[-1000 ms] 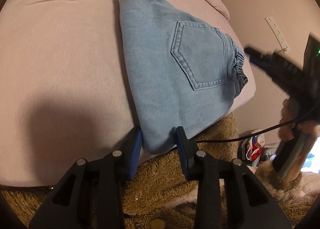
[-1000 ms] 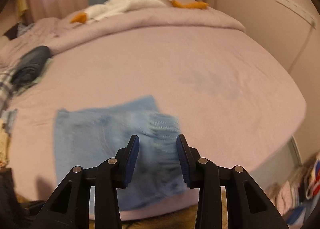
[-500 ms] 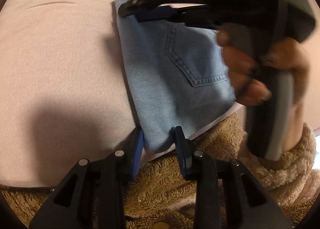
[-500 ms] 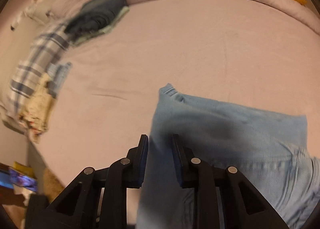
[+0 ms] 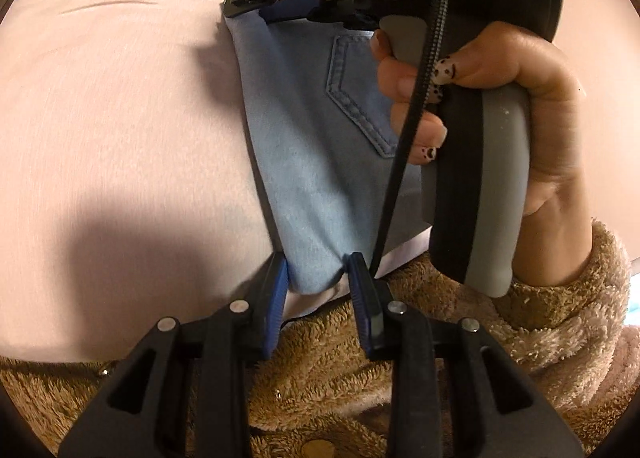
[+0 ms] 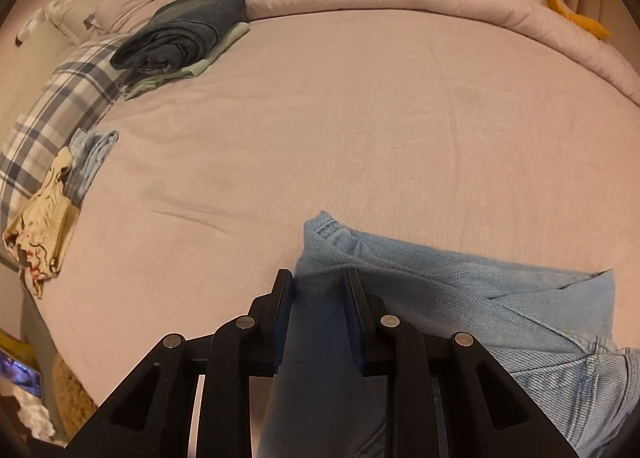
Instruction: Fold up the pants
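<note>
On the pink-sheeted bed (image 6: 360,118), the folded light-blue denim pants (image 5: 304,162) lie lengthwise between both tools: the left gripper (image 5: 318,278) has jaws spread around the near corner, the right gripper (image 6: 318,294) likewise straddles the far edge.

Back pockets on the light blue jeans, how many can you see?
1. A single stitched back pocket shows on top of the folded jeans, partly covered by the right hand. Another may be hidden in the fold.
</note>
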`<action>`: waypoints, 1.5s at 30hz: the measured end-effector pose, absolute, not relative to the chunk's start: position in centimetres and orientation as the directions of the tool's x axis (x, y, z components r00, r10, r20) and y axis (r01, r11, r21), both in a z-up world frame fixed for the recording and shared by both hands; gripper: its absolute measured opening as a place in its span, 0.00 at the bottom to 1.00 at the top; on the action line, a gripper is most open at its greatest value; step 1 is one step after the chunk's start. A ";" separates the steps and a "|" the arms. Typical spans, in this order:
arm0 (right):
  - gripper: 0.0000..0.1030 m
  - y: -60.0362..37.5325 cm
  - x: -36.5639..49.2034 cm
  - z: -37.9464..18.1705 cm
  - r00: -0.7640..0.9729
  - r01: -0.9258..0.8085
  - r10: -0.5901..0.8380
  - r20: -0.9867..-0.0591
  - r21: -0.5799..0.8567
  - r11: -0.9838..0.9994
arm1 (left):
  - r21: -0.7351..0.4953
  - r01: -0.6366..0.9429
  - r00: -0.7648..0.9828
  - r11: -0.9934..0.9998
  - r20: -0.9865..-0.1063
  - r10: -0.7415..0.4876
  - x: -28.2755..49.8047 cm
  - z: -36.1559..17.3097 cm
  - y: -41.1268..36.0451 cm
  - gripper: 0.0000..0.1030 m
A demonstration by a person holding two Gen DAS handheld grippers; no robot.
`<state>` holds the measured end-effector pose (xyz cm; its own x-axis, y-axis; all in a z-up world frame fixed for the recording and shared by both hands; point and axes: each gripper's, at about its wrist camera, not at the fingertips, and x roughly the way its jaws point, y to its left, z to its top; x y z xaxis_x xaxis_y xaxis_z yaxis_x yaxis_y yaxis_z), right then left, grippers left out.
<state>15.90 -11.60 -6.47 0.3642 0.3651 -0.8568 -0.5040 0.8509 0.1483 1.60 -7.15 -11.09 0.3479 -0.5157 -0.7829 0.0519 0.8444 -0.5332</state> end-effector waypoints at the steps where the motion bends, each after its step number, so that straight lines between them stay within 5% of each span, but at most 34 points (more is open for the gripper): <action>1: 0.25 -11.7 15.9 -6.5 0.366 -0.507 0.370 -0.854 0.151 0.849 | -0.531 0.055 0.341 0.845 -0.786 -0.516 1.5 -11.2 -7.3 0.29; 11: 0.25 -16.0 15.3 -3.7 0.345 -0.442 0.458 -0.820 0.288 0.849 | -0.535 0.044 0.384 0.844 -0.771 -0.509 0.3 -9.3 -5.3 0.30; 15: 0.25 -19.4 13.5 -1.2 0.415 -0.427 0.427 -0.803 0.243 0.871 | -0.519 0.017 0.453 0.855 -0.758 -0.469 0.9 -7.5 -3.6 0.47; 17: 0.32 -21.7 12.6 -0.2 0.452 -0.401 0.388 -0.803 0.206 0.893 | -0.543 0.004 0.468 0.840 -0.741 -0.482 1.3 -7.3 -2.7 0.49; 19: 0.50 -23.6 11.9 0.0 0.480 -0.361 0.337 -0.810 0.168 0.917 | -0.552 -0.028 0.469 0.834 -0.744 -0.477 2.2 -7.3 -2.2 0.52; 28: 0.51 -29.8 9.4 -1.1 0.494 -0.209 0.156 -0.855 0.057 0.976 | -0.521 -0.053 0.443 0.852 -0.777 -0.447 4.8 -7.3 -3.3 0.58; 32: 0.52 -30.8 9.8 -2.8 0.474 -0.182 0.143 -0.869 0.063 0.981 | -0.387 -0.058 0.429 0.920 -0.842 -0.327 5.7 -8.4 -4.4 0.63; 36: 0.68 -29.7 10.0 -3.6 0.474 -0.227 0.139 -0.869 0.031 0.973 | -0.417 -0.059 0.430 0.907 -0.831 -0.354 5.5 -9.8 -4.1 0.72; 45: 0.74 -28.8 11.2 -4.5 0.468 -0.200 0.086 -0.880 -0.011 0.980 | -0.423 -0.048 0.417 0.905 -0.832 -0.367 5.8 -10.0 -4.1 0.79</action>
